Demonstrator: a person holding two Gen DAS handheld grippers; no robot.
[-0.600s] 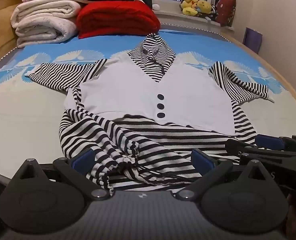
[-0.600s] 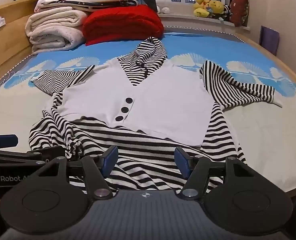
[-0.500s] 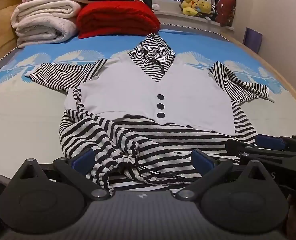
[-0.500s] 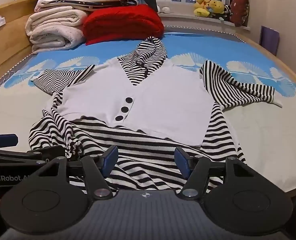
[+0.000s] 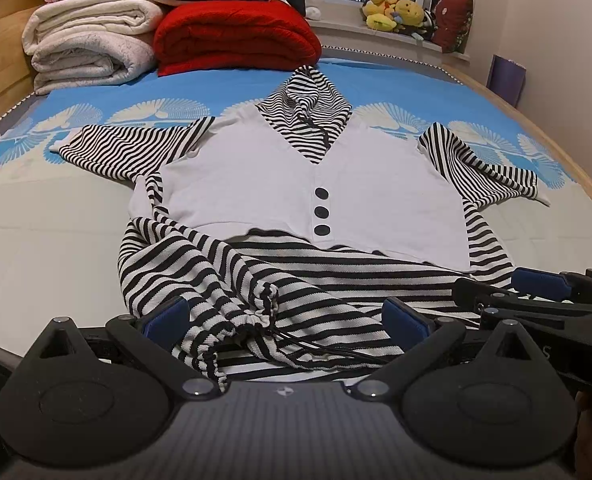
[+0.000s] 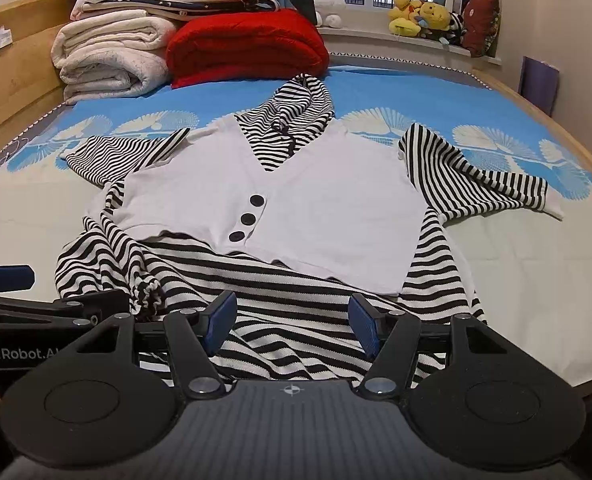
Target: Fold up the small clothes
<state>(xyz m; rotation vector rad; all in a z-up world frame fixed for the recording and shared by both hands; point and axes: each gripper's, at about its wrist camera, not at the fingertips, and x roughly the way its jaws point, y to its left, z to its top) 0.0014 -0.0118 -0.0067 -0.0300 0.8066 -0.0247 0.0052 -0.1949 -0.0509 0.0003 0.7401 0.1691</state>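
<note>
Presently, two views are recorded, one per wrist.

Left wrist view: the left gripper (image 5: 284, 316) is seen spread wide, nothing clamped. Bunched striped hem with a drawstring lies between its blue pads (image 5: 168, 318), but no pressing contact can be confirmed. The garment (image 5: 256, 184), a hooded top with a white front, three black buttons and striped sleeves, is laid face up on the bed (image 5: 36, 248). Its long axis runs straight away from the gripper, hood (image 5: 307, 120) far, hem near. The left hem corner is folded over and rumpled; the rest lies fairly flat. The right gripper (image 5: 535, 300) is seen at the right edge, low over the hem's right part. Folded blankets (image 5: 88, 48) and a red quilt (image 5: 236, 36) are stacked at the bed's far end, well apart from the garment.

Right wrist view: the right gripper (image 6: 292, 326) is seen partly open, released, with striped hem cloth between and below the pads; no pinch is evident. The garment (image 6: 315, 208) lies directly ahead, sleeves spread to either side. The left gripper (image 6: 56, 308) enters from the left, beside the rumpled corner.

Judgement: both grippers are level with the hem, each nearest its own corner. The coming move likely depends on the hem being taken at both ends and carried along the long axis toward the hood.
</note>
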